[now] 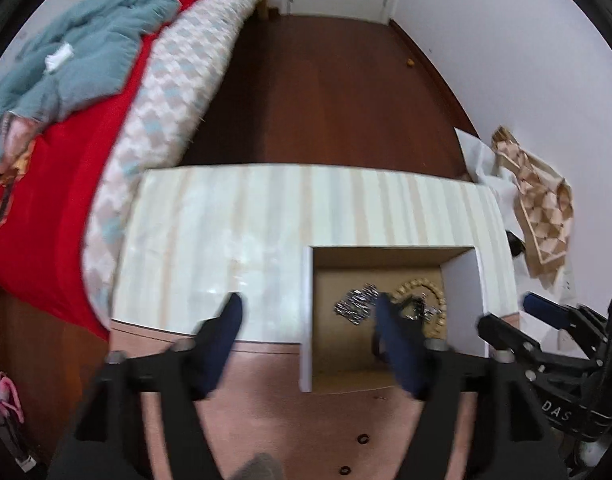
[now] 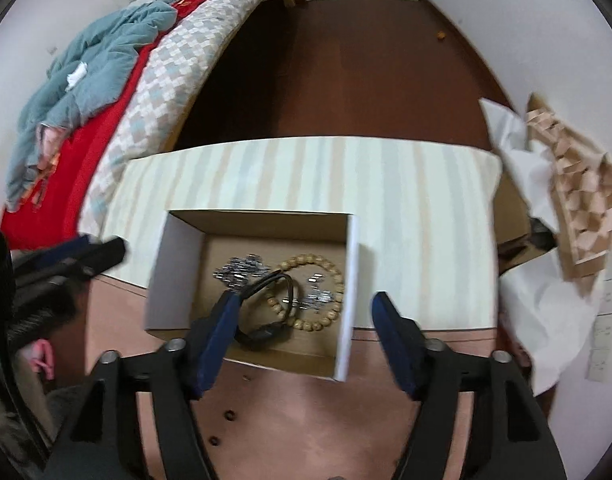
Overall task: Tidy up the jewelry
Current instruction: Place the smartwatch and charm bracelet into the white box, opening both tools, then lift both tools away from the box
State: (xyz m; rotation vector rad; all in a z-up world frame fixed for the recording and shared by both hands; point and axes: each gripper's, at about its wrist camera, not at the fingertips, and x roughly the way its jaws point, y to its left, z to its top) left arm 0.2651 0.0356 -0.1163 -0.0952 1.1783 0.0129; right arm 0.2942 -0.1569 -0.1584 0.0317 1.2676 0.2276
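blue-padded right tool (image 2: 306, 304) over cardboard box (image 2: 178, 268)

striped cloth (image 2: 405, 200), red blanket (image 1: 66, 184), tan beads (image 2: 337, 280)

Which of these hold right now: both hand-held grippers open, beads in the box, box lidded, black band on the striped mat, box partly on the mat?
1. Both hand-held grippers, left and right, are open. True.
2. The bead bracelet lies in the box. True.
3. The box has a lid on. False: it is open-topped.
4. The black band lies on the striped mat. False: it is in the box.
5. The box sits partly on the mat. True.
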